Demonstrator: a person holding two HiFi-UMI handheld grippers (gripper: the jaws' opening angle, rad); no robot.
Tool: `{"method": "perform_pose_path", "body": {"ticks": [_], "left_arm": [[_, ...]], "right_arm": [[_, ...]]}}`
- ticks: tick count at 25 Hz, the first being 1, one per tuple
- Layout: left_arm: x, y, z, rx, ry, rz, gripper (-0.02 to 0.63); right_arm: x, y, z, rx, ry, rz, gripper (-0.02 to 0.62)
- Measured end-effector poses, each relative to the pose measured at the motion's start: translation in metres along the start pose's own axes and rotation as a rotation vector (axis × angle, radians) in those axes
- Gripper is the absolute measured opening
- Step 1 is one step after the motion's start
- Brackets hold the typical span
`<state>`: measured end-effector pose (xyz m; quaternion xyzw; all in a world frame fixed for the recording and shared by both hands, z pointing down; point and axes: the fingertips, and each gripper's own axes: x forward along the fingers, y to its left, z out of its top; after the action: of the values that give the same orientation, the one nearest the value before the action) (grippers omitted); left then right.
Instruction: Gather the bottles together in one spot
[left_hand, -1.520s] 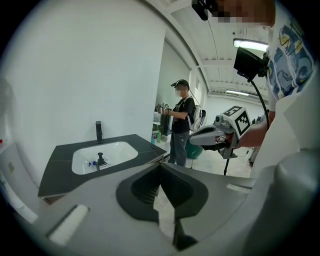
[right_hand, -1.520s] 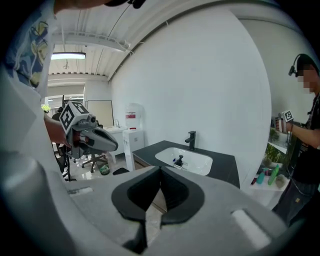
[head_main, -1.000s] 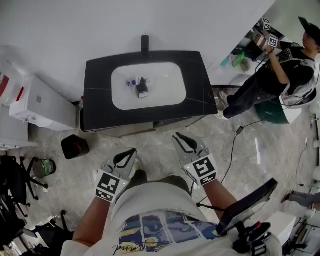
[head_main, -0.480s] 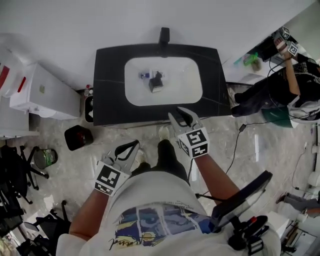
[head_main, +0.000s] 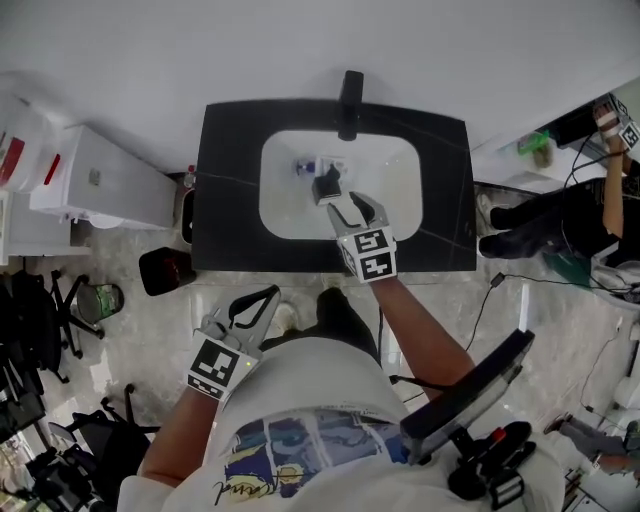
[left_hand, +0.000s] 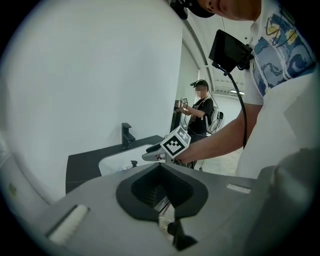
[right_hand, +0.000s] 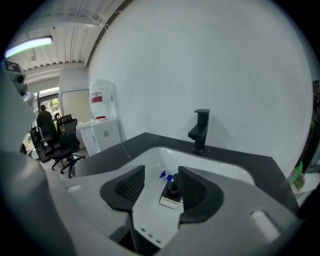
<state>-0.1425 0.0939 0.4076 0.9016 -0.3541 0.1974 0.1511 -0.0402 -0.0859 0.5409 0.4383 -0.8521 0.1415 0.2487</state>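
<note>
Two small bottles lie in the white sink (head_main: 395, 205) of a black counter. One is a square pale bottle with a black cap (head_main: 325, 186) (right_hand: 171, 193). The other is a tiny bottle with a blue cap (head_main: 304, 167) (right_hand: 166, 176), just behind it. My right gripper (head_main: 351, 205) (right_hand: 156, 188) reaches over the basin, just short of the black-capped bottle. Its jaws are opening and hold nothing; the bottle shows beyond the right fingertip. My left gripper (head_main: 262, 300) (left_hand: 161, 192) hangs low by my body, shut and empty, well short of the counter.
A black faucet (head_main: 350, 100) (right_hand: 200, 131) stands at the back of the sink. Left of the counter are a white cabinet (head_main: 95, 185), a dark bin (head_main: 165, 270) and office chairs (head_main: 45, 320). Another person (head_main: 590, 215) works at the right; a cable (head_main: 475, 310) lies on the floor.
I have stepped up to the sink. My right gripper has gone forward from my waist to over the basin and its jaws have widened. The left gripper stayed low.
</note>
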Motion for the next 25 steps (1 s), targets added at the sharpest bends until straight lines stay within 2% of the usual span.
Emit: {"method": "perform_pose_path", "body": {"ticks": [3,8,16,20,22,25], "left_arm": [[0.008,0.011,0.008,-0.015,0.018,0.024,0.003],[0.025,0.024,0.017,-0.026,0.043,0.050,0.003],[0.033,0.033,0.026,-0.027,0.089,0.082,0.002],[0.035,0.035,0.029,-0.034,0.108,0.089,0.003],[0.035,0.037,0.029,-0.050,0.113,0.093,0.003],[0.037,0.042,0.028,-0.043,0.119,0.105,0.002]], "right_arm": [[0.029,-0.011,-0.006,0.010,0.031,0.012,0.218],[0.076,-0.036,-0.028,0.035,0.098,0.020,0.219],[0.125,-0.040,-0.056,0.061,0.194,0.041,0.219],[0.141,-0.037,-0.066,0.055,0.213,0.054,0.218],[0.145,-0.039,-0.068,0.063,0.208,0.042,0.178],[0.149,-0.041,-0.065,0.071,0.193,0.038,0.175]]}}
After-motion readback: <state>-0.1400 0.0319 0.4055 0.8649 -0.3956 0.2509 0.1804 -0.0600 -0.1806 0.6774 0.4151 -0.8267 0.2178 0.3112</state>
